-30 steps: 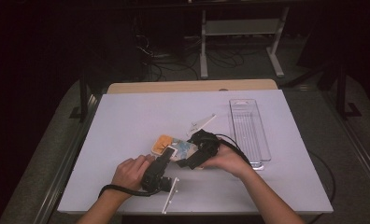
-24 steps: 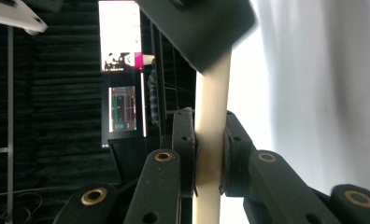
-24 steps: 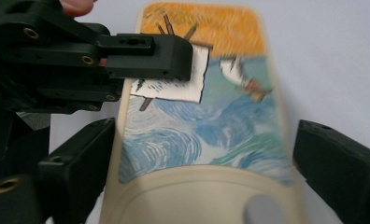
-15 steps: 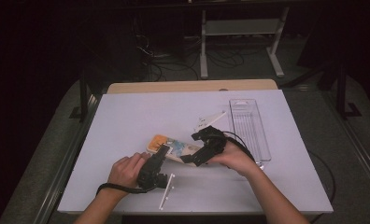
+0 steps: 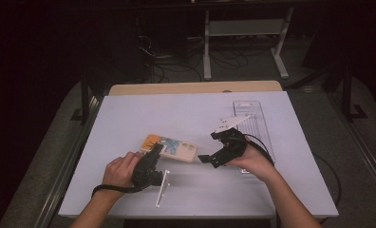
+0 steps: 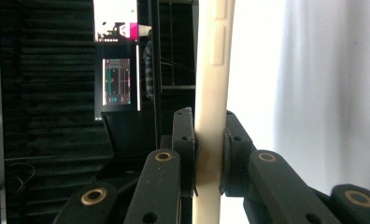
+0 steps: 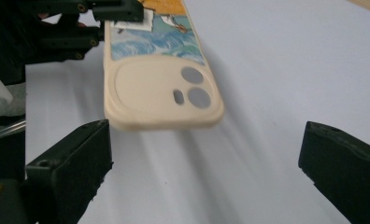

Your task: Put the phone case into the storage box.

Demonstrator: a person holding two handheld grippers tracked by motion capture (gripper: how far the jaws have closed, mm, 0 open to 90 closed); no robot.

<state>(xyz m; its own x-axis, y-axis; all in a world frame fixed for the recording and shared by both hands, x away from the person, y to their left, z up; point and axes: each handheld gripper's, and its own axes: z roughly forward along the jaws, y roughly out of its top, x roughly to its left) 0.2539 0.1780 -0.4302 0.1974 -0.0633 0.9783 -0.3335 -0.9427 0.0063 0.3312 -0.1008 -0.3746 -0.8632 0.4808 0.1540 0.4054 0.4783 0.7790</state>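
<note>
A cream phone case (image 5: pixel 169 146) with a blue and orange picture on its back is held low over the white table (image 5: pixel 129 114). My left gripper (image 5: pixel 156 149) is shut on its near long edge. In the left gripper view the pads (image 6: pixel 185 140) clamp the case's cream rim (image 6: pixel 211 88) from both sides. My right gripper (image 5: pixel 209 147) hangs to the right of the case, open and apart from it. In the right gripper view the case's camera-cutout end (image 7: pixel 160 93) lies ahead of the wide jaws of my right gripper (image 7: pixel 206 163), and my left gripper (image 7: pixel 113 14) grips the far end.
A clear plastic tray (image 5: pixel 255 121) lies at the right of the table, with a white scrap (image 5: pixel 230 123) beside it. A thin white stick (image 5: pixel 161 189) lies near the front edge by the left hand. A lit screen (image 6: pixel 120 60) stands beyond the table.
The right hand has drawn its gripper to the right, off the phone case, so the whole case now shows. The left hand and the case have kept their place.
</note>
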